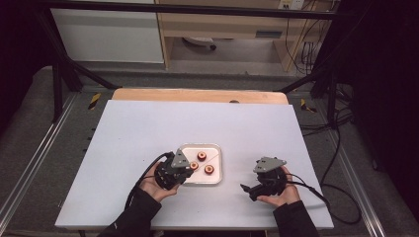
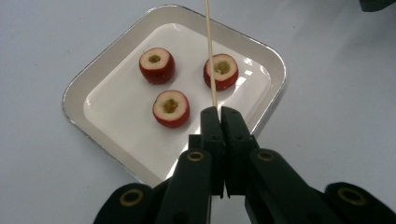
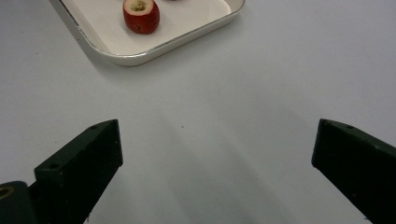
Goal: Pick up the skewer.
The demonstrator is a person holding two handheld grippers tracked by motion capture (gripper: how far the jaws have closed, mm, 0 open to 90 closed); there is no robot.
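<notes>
The left gripper (image 2: 219, 112) is clenching a thin wooden skewer (image 2: 210, 56), three cored red fruits (image 2: 171, 108) lying in the tray (image 2: 275, 88) just beyond it. The right gripper (image 3: 217, 154) is hanging released over bare desk (image 3: 261, 79)

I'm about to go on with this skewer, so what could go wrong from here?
The left gripper pinches the thin skewer only at its end, so it may bend or swivel. The cored red fruits sit loose on the smooth tray and may slide when poked. The right gripper is open, steadying nothing.
</notes>
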